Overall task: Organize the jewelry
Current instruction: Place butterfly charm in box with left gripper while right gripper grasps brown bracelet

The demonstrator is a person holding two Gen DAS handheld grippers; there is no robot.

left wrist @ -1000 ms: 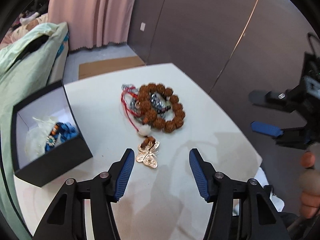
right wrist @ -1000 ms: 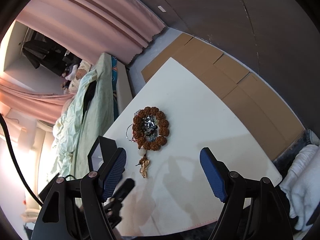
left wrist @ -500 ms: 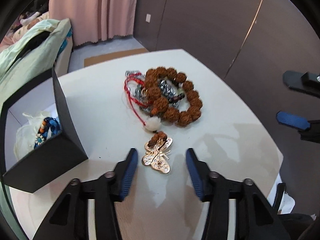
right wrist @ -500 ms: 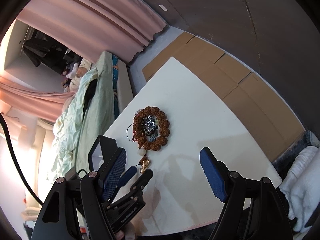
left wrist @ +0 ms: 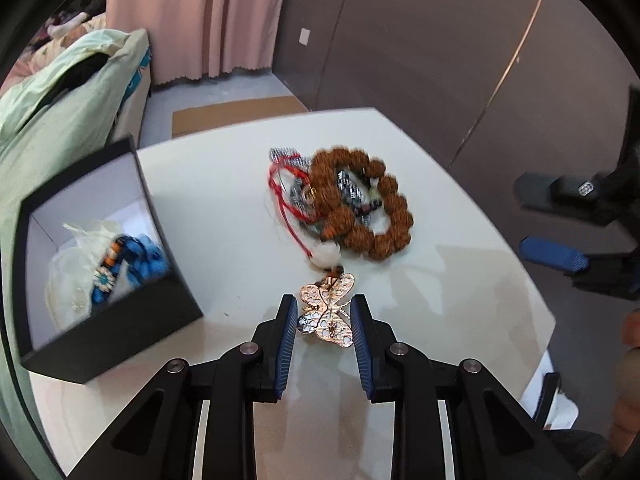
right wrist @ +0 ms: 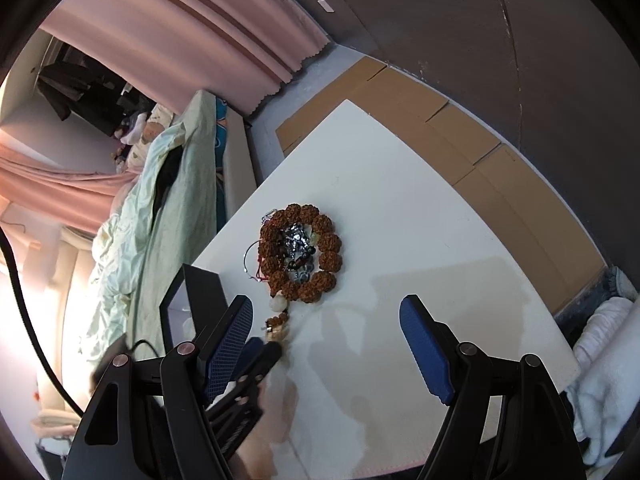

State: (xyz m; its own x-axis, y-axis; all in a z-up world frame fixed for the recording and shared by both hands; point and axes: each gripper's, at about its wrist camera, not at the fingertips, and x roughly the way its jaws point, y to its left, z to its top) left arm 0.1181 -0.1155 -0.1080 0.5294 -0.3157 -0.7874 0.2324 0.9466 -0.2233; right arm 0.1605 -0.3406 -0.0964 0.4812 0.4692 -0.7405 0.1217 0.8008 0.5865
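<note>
While the black box (left wrist: 108, 316) sits off at the left edge of the tabletop (left wrist: 224, 208) with a blue beaded piece (left wrist: 132, 264) already lying in it on some pale wrapping, the real action is a bit to the right of it: the left gripper (left wrist: 323, 322) has its fingers (left wrist: 289, 322) narrowed right in around the gold butterfly pendant (left wrist: 328, 312), one pad on each wing edge. Looks like touching or just about, I honestly can't tell if it's pinching yet. The pendant lies flat, long axis running away from the fingers toward the white bead (left wrist: 326, 254) and the red cord, so it's tethered to the tangled pile with the brown bead bracelet (left wrist: 360, 204) just beyond. My guess is lifting it drags that whole string along. Further right, the right gripper (right wrist: 328, 342) hangs well apart from the pile, fingers spread wide, holding nothing, so the left is clearly the nearer one.
</note>
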